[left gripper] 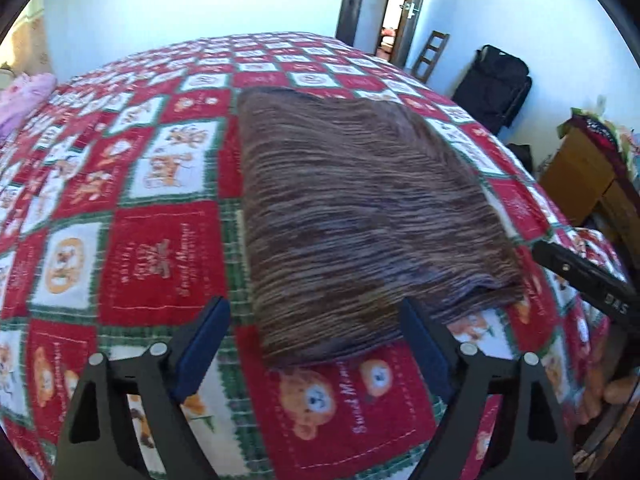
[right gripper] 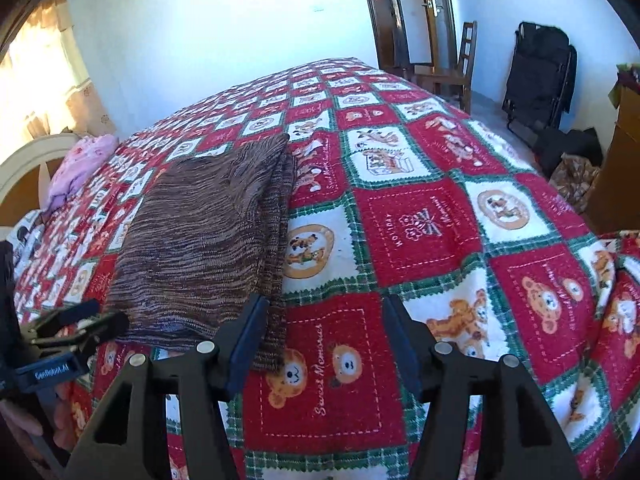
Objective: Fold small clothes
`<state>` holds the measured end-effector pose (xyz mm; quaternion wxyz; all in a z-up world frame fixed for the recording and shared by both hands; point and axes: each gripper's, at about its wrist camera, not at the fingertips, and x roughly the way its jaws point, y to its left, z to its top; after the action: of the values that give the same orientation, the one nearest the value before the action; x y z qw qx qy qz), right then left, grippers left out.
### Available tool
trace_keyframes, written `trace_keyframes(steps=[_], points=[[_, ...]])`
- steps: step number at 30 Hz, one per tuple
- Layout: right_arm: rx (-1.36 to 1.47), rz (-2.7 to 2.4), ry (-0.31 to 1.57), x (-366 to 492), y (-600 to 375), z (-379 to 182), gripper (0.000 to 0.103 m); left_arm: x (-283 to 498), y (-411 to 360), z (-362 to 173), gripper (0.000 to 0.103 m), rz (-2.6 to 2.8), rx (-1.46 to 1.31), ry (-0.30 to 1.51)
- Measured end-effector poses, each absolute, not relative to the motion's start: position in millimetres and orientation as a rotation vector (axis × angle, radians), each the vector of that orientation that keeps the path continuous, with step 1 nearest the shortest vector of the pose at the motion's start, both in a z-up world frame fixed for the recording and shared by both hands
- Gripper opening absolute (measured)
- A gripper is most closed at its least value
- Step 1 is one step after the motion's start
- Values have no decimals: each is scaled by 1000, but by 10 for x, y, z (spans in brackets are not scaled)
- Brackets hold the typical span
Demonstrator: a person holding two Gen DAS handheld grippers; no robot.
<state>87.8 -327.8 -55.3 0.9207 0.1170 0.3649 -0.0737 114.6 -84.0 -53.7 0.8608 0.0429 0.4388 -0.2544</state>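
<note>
A brown striped garment [left gripper: 360,216] lies folded flat on the bed's teddy-bear quilt [left gripper: 132,264]. Left gripper [left gripper: 316,344] and right gripper [right gripper: 326,344] hover at its near edge, jaws parted, empty; another fold or setting aside likely follows.

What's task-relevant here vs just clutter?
Job:
brown striped garment, folded on the bedspread
left gripper, open
right gripper, open

Lying about:
pink cloth
wooden chair
black folded cot
cardboard box
</note>
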Motion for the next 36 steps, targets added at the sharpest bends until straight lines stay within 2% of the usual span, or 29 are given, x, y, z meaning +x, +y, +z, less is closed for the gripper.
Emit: trace_keyframes(steps=[10, 11, 13, 14, 20, 23, 29, 36], points=[[317, -86, 759, 1103, -3386, -571, 61, 1734, -894, -299, 87, -555, -38, 909], [320, -81, 749, 1170, -3392, -530, 61, 1833, -911, -300, 85, -552, -59, 920], [332, -73, 729, 1331, -3399, -456, 61, 2024, -986, -324, 74, -545, -80, 953], [347, -72, 728, 1443, -3409, -426, 61, 2095, -1024, -344, 73, -538, -83, 965], [471, -13, 778, 2063, -3423, -433, 61, 2340, -1136, -557, 73, -472, -77, 993], [444, -13, 773, 2206, -3348, -436, 61, 2376, -1094, -665, 76, -471, -134, 1000], [349, -27, 821, 2541, -3187, -659, 62, 2309, -1219, -682, 80, -460, -36, 923], [332, -21, 755, 2490, -3171, -769, 62, 2361, -1192, -715, 81, -491, -63, 918]])
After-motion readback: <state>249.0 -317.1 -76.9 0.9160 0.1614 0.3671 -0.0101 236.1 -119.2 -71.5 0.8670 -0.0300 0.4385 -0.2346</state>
